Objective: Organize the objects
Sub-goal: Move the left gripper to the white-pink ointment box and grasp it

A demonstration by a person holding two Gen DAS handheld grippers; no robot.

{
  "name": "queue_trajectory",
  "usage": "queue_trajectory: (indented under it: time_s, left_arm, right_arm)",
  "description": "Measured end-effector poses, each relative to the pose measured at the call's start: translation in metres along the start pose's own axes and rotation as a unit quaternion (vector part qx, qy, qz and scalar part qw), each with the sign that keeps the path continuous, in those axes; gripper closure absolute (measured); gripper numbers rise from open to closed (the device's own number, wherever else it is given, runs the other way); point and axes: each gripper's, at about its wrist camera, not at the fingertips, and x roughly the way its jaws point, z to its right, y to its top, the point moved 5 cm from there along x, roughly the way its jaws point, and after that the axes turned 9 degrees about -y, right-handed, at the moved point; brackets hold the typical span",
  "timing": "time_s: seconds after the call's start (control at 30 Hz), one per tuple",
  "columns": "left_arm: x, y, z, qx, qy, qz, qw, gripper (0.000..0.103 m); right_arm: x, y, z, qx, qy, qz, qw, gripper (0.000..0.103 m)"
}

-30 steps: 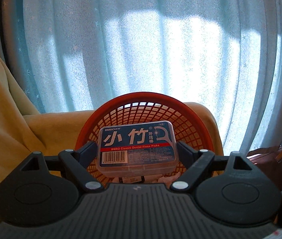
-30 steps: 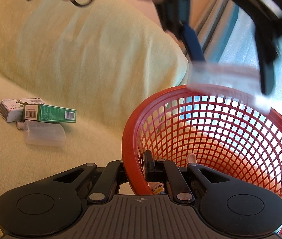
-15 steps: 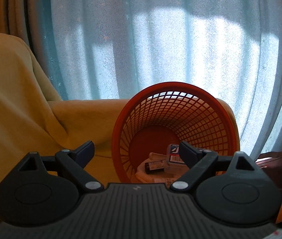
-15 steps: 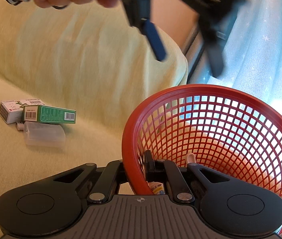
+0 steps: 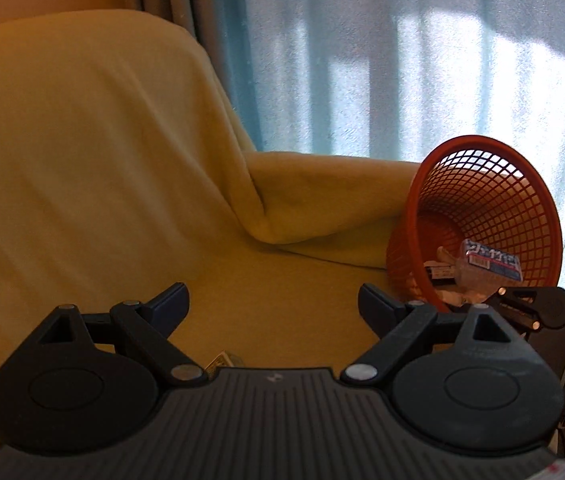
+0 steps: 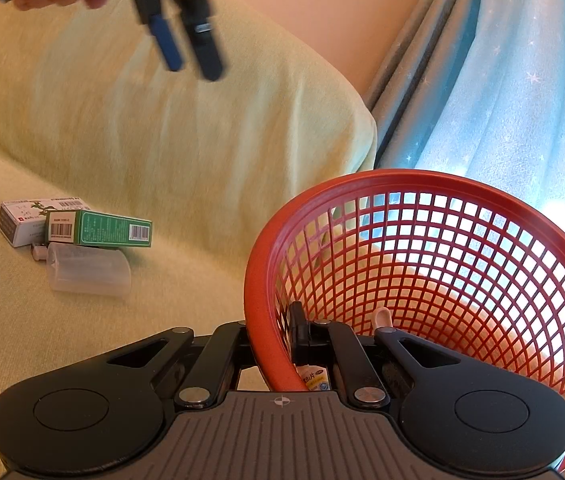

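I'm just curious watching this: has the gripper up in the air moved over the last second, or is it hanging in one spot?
Yes. Against the still red basket, the left gripper has swung leftward, from above the basket toward the boxes on the blanket.

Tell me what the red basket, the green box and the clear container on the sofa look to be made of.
Red basket: moulded plastic, matte; open lattice wall under a thick smooth rim. Green box: printed cardboard, slightly glossy; sharp folded edges and barcodes. Clear container: probably translucent plastic, frosted; the sofa cover shows dimly through it.
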Motion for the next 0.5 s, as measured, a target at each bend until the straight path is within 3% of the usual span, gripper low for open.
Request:
queue_trajectory:
  time_s: [0.2, 0.5]
  left_arm:
    - [-0.001, -0.041, -0.019, -0.022, 0.034, -0.036, 0.9985, 0.014]
    - [0.02, -0.11, -0.028, -0.08, 0.053, -0.102, 0.9901, 0.017]
  right_arm:
    - [0.0, 0.0, 0.0, 0.0, 0.0, 0.0, 1.0, 0.1]
    - [0.0, 0.0, 0.0, -0.003, 0.0, 0.001, 1.0, 0.1]
